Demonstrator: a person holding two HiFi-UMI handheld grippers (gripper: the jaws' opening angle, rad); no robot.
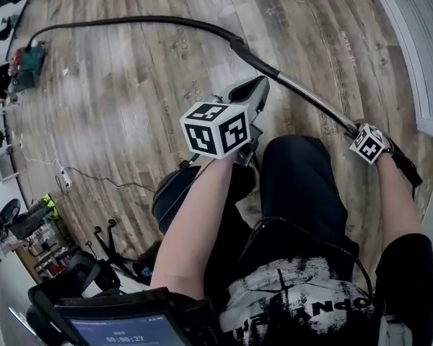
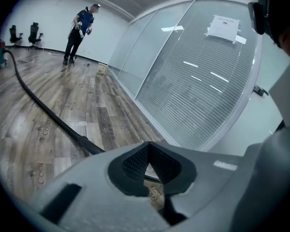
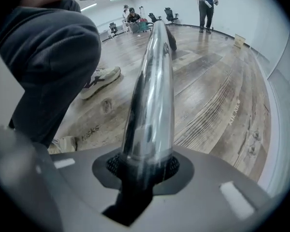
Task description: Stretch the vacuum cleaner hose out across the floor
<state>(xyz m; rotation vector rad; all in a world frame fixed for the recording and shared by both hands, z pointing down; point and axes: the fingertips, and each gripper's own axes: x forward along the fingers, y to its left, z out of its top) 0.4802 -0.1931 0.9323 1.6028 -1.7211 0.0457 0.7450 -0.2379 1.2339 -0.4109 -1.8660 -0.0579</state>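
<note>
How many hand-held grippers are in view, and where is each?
2. The left hand-held gripper is shut and empty, near the metal tube; the right hand-held gripper is clamped on that tube.

Bright, even light; fisheye-warped edges.

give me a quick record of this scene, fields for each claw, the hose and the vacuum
left claw: shut, nothing between the jaws
right claw: shut on the chrome tube at the hose's near end
hose: black, runs over the wood floor from the vacuum cleaner to the tube
vacuum cleaner: at the hose's far end, near the room's edge
</note>
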